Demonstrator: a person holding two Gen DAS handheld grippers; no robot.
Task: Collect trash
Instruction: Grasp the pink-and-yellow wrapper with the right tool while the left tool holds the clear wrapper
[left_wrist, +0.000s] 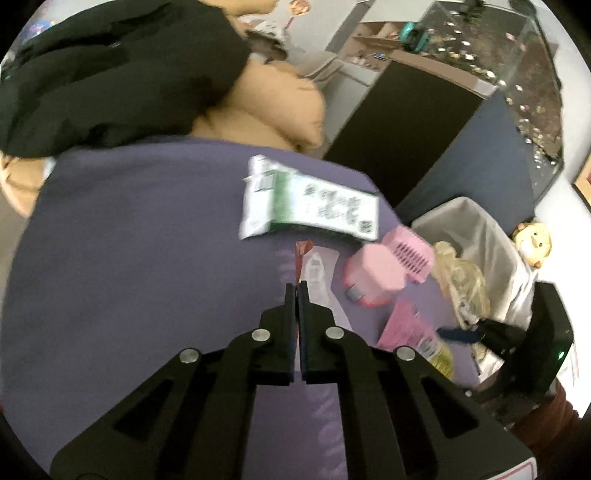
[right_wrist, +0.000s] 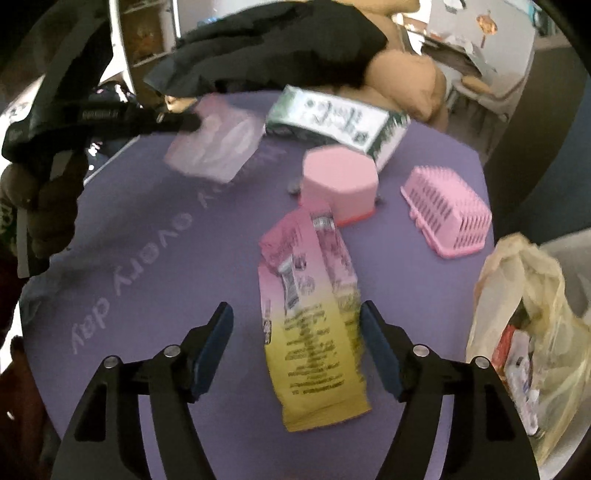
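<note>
Pouch, pink-and-yellow (right_wrist: 310, 321): lay flat on purple table (right_wrist: 147, 258) between the wide-spread, untouching jaws of right gripper (right_wrist: 297, 317). Left gripper (left_wrist: 297, 285) was clamped on pale wrapper (right_wrist: 214, 144). Advised: lower squarely, pinch mid-pouch, then carry to plastic bag (right_wrist: 528, 314).

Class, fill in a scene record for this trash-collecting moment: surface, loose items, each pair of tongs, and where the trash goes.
Surface: purple table with printed lettering
Left tongs: shut on a pale wrapper, gripped at its edge
Right tongs: open, straddling a pink-and-yellow packet lying flat, pads not pressing it
Other items: green-and-white carton on its side; pink cup upside down; pink basket upside down
Trash holder: plastic bag at the table's right edge, litter inside
</note>
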